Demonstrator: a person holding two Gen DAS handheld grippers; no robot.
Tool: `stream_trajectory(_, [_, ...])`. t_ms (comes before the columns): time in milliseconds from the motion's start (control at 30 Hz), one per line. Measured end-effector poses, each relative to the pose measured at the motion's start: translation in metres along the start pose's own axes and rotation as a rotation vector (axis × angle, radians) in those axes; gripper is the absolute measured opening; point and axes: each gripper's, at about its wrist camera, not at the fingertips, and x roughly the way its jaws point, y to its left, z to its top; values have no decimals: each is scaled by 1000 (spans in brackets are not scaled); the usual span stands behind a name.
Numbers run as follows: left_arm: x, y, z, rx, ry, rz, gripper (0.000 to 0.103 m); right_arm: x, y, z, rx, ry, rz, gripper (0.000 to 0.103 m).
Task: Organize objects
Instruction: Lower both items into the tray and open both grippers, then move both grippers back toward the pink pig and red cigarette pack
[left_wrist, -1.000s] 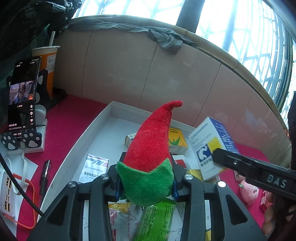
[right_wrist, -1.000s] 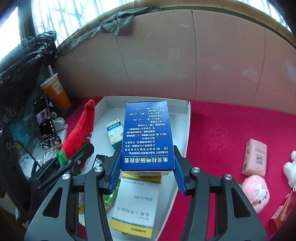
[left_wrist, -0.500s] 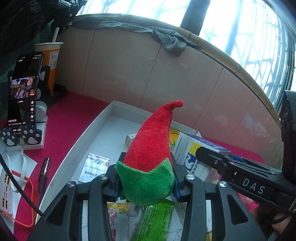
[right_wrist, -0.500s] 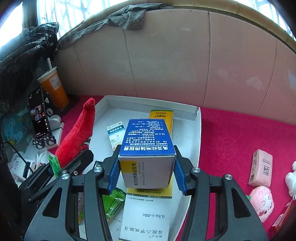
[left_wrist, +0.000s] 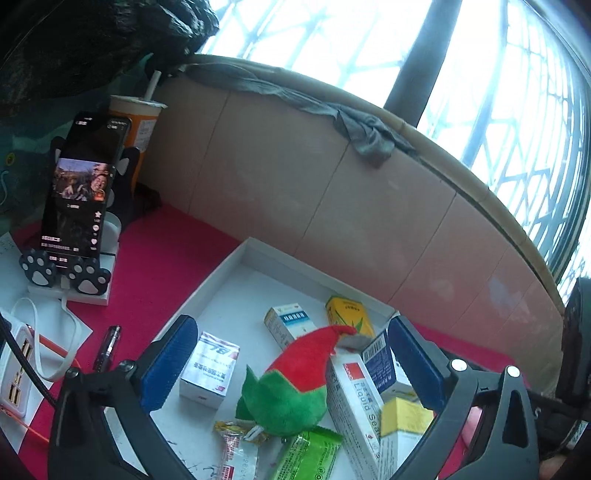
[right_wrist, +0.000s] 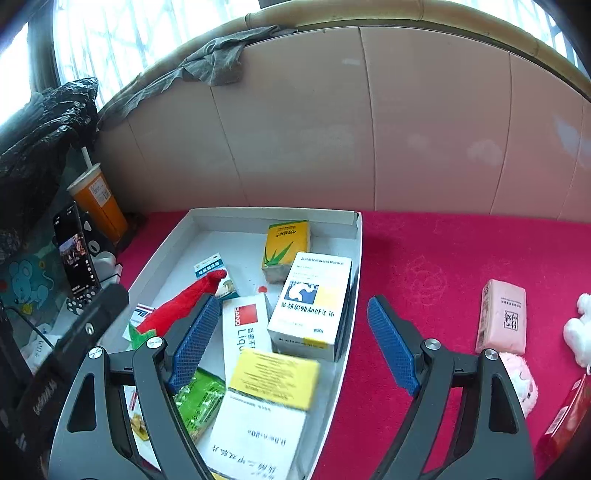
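Red cloth covered the bench under the window, with the white tray (right_wrist: 354, 236) on it. Both jaws had just been opening: the left gripper (left_wrist: 291, 363) stood wide, the plush chili (left_wrist: 295, 380) lying loose in the tray between its fingers; the right gripper (right_wrist: 291, 339) gaped empty above the blue-and-white box (right_wrist: 314, 302). Best withdrawn straight back, clear of both, before fetching the pink box (right_wrist: 502, 317).

From my right wrist view, the red box (right_wrist: 565, 417) at the near right is cut by the frame edge. The white plush toy (right_wrist: 581, 325) on the right shows only a sliver. The yellow-topped white carton (right_wrist: 273, 376) is blurred. In my left view, the blue-and-white medicine box (left_wrist: 384, 365) sits partly hidden behind the right finger.
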Motion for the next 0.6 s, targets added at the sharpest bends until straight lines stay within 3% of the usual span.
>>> stream_trajectory(600, [0, -12, -4, 45, 11, -36, 103, -48, -36, -36, 20, -41, -51, 84])
